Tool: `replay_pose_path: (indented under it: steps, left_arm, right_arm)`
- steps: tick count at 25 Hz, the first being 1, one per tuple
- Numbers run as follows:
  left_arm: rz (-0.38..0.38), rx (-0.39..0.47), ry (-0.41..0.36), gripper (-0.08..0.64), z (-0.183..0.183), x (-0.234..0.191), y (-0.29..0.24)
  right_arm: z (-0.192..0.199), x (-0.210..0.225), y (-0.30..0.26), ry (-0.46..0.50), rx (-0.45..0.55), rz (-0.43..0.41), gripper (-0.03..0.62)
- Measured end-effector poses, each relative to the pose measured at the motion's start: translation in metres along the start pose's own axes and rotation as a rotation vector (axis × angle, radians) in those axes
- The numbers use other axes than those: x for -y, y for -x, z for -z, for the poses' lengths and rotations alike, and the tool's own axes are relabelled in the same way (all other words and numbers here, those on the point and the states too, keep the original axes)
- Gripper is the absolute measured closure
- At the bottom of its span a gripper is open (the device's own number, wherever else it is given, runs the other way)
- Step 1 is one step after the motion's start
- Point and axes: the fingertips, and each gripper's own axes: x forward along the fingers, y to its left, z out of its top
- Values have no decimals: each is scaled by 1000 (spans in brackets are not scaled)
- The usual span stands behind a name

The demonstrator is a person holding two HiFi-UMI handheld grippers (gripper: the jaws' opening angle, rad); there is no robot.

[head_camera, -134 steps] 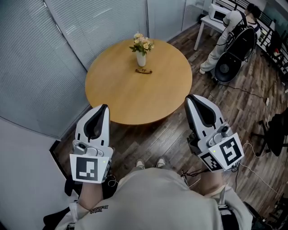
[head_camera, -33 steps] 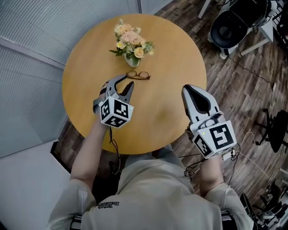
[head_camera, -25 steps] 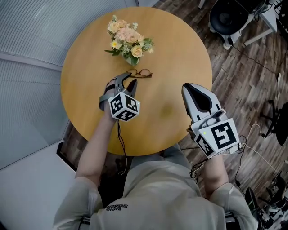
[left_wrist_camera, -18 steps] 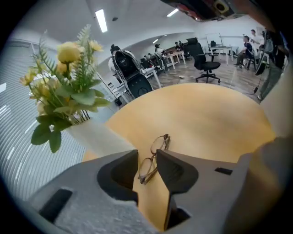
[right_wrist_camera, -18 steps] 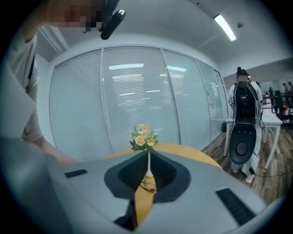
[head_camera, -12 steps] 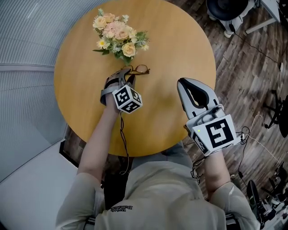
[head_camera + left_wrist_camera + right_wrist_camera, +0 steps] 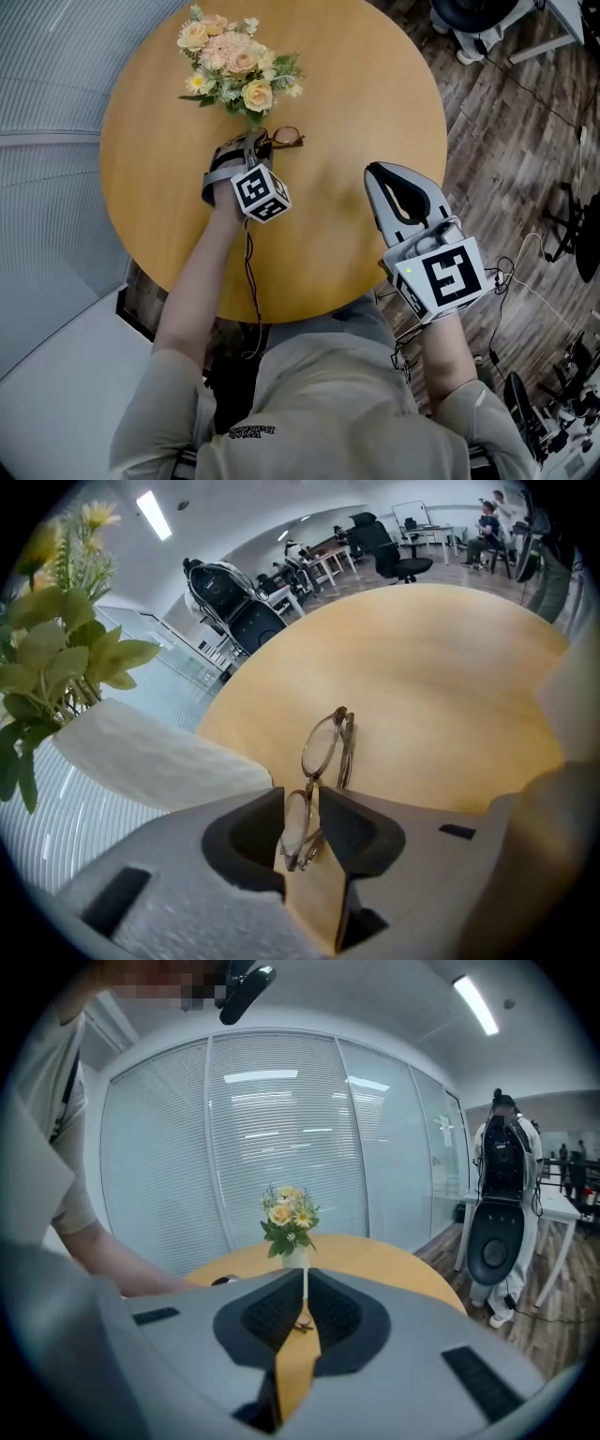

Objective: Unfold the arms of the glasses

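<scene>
While the right gripper [image 7: 373, 174] hangs over the near right part of the round wooden table [image 7: 366, 84], the left gripper [image 7: 256, 143] reaches to the middle of it, just near of the bouquet [image 7: 234, 61]. In the left gripper view, the left gripper [image 7: 302, 806] has its jaws drawn in on the near lens of the glasses [image 7: 325, 750], which stands on edge between the two dark pads. The far lens juts out past the tips, and the arms lie folded along the frame. The white vase [image 7: 141, 754] and its green leaves sit close on the left of that gripper. From the head view, the glasses [image 7: 289, 139] show just right of the left gripper's tips. In the right gripper view, the right gripper [image 7: 305, 1283] has its jaws together with only a sliver between them and nothing held; the bouquet [image 7: 289, 1215] shows beyond them on the table [image 7: 384, 1252].
</scene>
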Motion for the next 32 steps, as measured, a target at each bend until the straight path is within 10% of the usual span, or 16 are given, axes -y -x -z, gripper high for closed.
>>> replay_pose_path:
  steps: [14,32]
  left_arm:
    - [-74,24,-36,520,-25,-5,18]
    - [-258,443,398,522,-104,-79,258]
  right_arm:
    - [16,3,14,-8,-28,20,558]
    - [-70,-15,89,38,150,20,558]
